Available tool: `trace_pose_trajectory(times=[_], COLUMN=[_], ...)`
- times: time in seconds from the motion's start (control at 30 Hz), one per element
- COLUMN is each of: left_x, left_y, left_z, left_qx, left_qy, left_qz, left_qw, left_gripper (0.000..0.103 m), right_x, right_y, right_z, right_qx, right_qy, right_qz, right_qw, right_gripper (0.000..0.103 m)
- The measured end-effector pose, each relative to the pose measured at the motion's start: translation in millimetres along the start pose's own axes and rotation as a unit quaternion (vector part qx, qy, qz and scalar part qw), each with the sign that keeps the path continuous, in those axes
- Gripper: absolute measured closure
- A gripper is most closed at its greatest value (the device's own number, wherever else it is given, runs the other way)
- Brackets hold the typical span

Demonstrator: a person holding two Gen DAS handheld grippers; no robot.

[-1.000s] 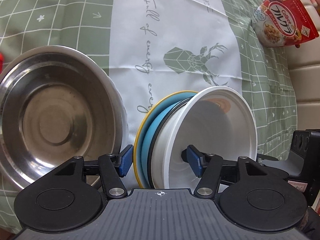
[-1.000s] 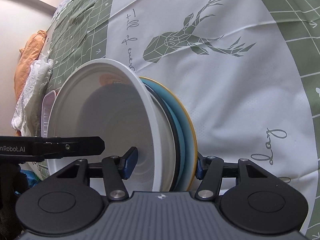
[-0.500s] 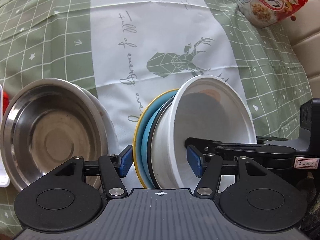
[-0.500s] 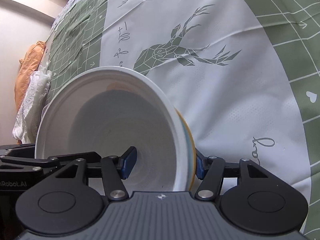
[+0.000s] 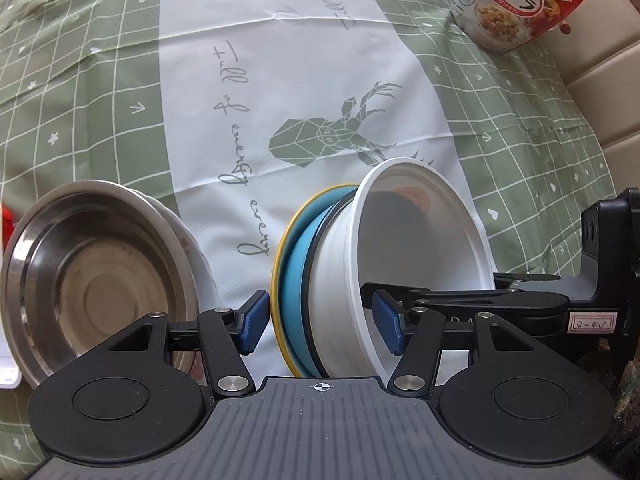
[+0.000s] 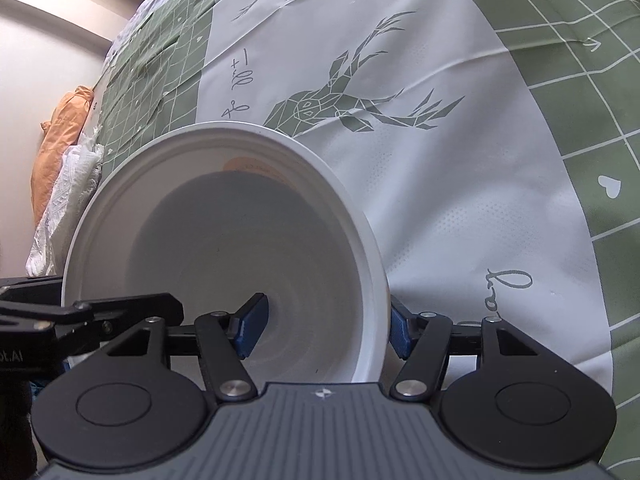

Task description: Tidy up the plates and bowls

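A stack of a white bowl (image 5: 420, 248) on a blue plate (image 5: 294, 280) and a yellow-rimmed plate (image 5: 280, 256) is held tipped on its side above the cloth. My left gripper (image 5: 320, 322) is shut on the stack, one pad under the yellow plate, one inside the bowl. My right gripper (image 6: 326, 328) is shut on the same stack from the other side; the white bowl (image 6: 224, 256) fills its view and hides the plates. A steel bowl (image 5: 92, 280) stands tilted at the left.
A green and white deer-print tablecloth (image 5: 280, 80) covers the table. A red cereal bag (image 5: 516, 4) lies at the far right. A beige cushion edge (image 5: 608, 92) is on the right. Orange and white cloths (image 6: 64, 160) lie at the far left.
The stack has tipped further, so the bowl's opening faces the right gripper more. Both grippers have pulled back and up from the cloth; the steel bowl looks smaller and lower.
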State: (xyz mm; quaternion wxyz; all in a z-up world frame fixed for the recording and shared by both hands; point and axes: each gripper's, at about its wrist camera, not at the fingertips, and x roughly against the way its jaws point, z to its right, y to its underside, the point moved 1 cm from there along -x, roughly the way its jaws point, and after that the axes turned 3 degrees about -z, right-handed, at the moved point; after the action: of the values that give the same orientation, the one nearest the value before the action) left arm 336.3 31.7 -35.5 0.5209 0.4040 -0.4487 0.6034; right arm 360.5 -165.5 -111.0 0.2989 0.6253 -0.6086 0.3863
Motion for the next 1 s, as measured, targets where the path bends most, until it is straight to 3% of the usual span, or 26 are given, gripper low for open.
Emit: trace_pose_trajectory(times=[0.13,0.23,0.47,0.83,1.0], left_x=[-4.1,-8.4,-13.9,-19.8,-20.0], left_y=[-13.4,-16.3,-12.9,0.3,-14.1], left_z=[-32.6,-48.6,-46.9,-32.4,-48.9], left_qx=[0.052,0.078,0.083,0.077,0.119], left_qy=[0.041,0.065,0.051,0.07,0.089], left_qz=[-0.026,-0.039,-0.045,-0.075,-0.1], left_qw=[0.9975,0.994,0.9942,0.9917,0.9838], left_gripper=[0.056,0.057,0.051,0.048,0.054], right_x=[-4.6,-9.7,-7.1,4.3,7.7], right_y=[-5.8,-10.9,-10.6,-4.3,-10.6], right_z=[-8.6,-12.7,-15.5,-6.7,-7.8], right_qx=[0.004,0.01,0.015,-0.001,-0.011], right_qy=[0.003,-0.002,-0.026,0.008,0.029], right_qz=[-0.013,-0.026,-0.04,-0.034,-0.025], right_qw=[1.0,1.0,0.999,0.999,0.999], right_gripper=[0.041,0.04,0.04,0.04,0.04])
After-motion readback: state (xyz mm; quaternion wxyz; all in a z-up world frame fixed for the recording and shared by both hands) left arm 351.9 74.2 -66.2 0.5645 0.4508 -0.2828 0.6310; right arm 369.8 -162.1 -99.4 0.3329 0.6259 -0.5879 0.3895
